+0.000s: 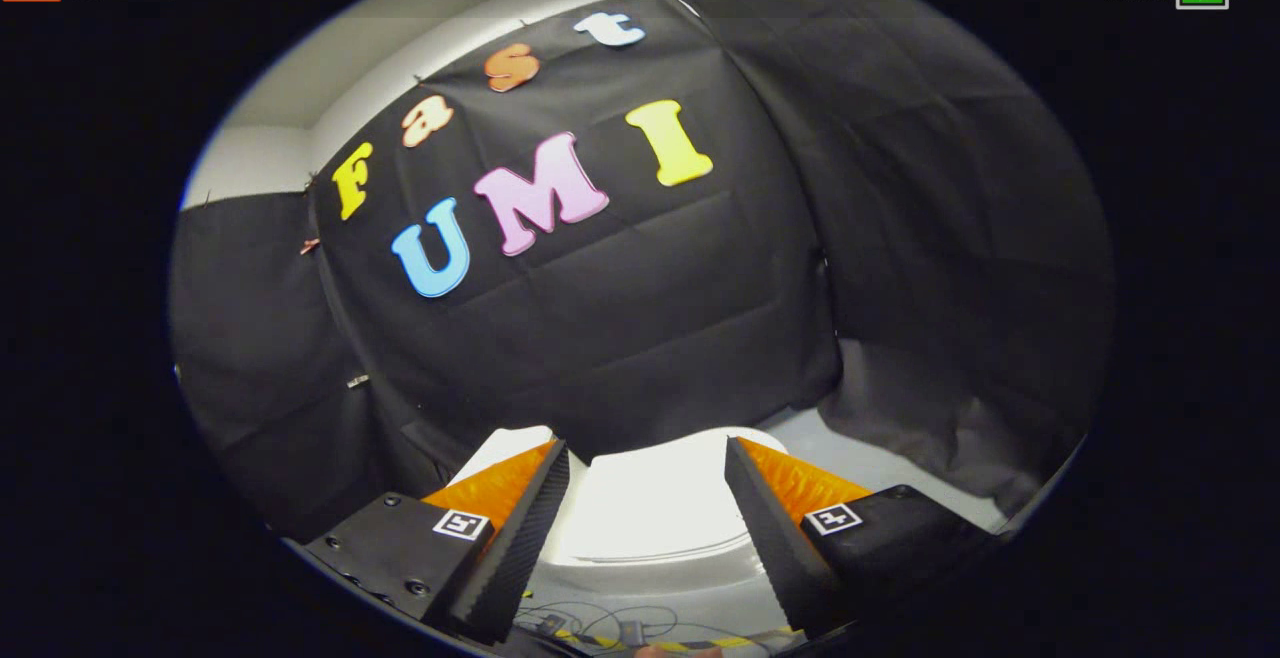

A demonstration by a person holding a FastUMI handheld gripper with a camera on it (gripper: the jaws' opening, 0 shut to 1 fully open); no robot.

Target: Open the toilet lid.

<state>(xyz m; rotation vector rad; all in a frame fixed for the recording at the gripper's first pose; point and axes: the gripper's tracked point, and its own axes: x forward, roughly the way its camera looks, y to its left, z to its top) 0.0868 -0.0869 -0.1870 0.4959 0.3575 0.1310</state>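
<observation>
Your gripper (648,453) has its fingers spread wide, gripping nothing. Between them, toward 12 o'clock, sits the white toilet lid (650,513), closed on the toilet (690,593). Beyond hangs the black cloth wall (650,318).

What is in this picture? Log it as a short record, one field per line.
scene: booth hung with black cloth
toilet: white, beyond the fingers, against the cloth
toilet lid: white, seen in the gap between the fingers; whether it is down or raised cannot be told
gripper: open, fingers wide apart
fingers: black ribbed pads, orange backs, holding nothing
contact with lid: cannot tell
floor: cables below the fingers
</observation>
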